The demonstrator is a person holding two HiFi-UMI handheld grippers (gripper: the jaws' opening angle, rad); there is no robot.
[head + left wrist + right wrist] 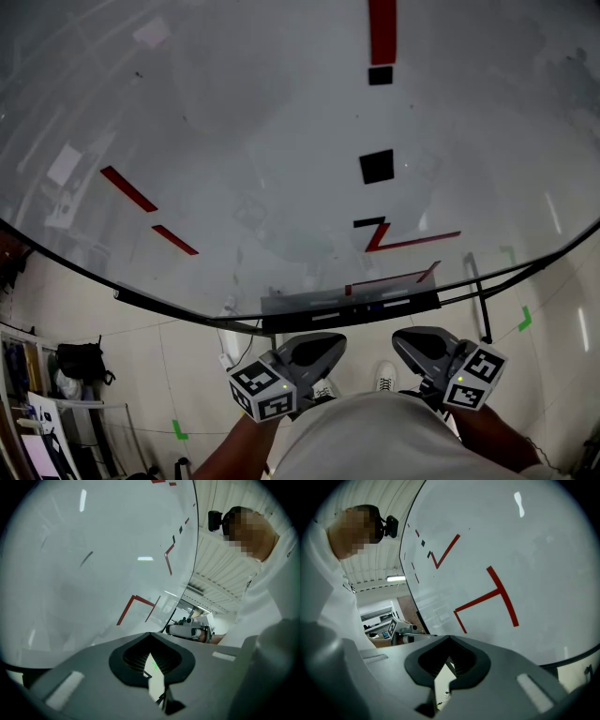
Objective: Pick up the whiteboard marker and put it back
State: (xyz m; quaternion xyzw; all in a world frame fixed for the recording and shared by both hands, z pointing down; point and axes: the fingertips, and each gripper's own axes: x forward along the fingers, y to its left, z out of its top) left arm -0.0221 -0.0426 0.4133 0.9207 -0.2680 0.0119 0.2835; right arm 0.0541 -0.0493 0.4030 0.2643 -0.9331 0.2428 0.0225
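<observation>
A large whiteboard fills the head view, marked with red tape strips and black squares. Its tray runs along the lower edge, and I cannot make out a marker on it. Held low and close to my body, the left gripper and right gripper sit short of the tray, each shut with nothing in it. In the left gripper view the jaws meet at their tip before the board. The right gripper view shows its jaws likewise closed, with red lines on the board beyond.
Under the board lies tiled floor with green tape marks. A shelf with a black bag stands at the left. A stand leg drops at the right. My white shoes are between the grippers.
</observation>
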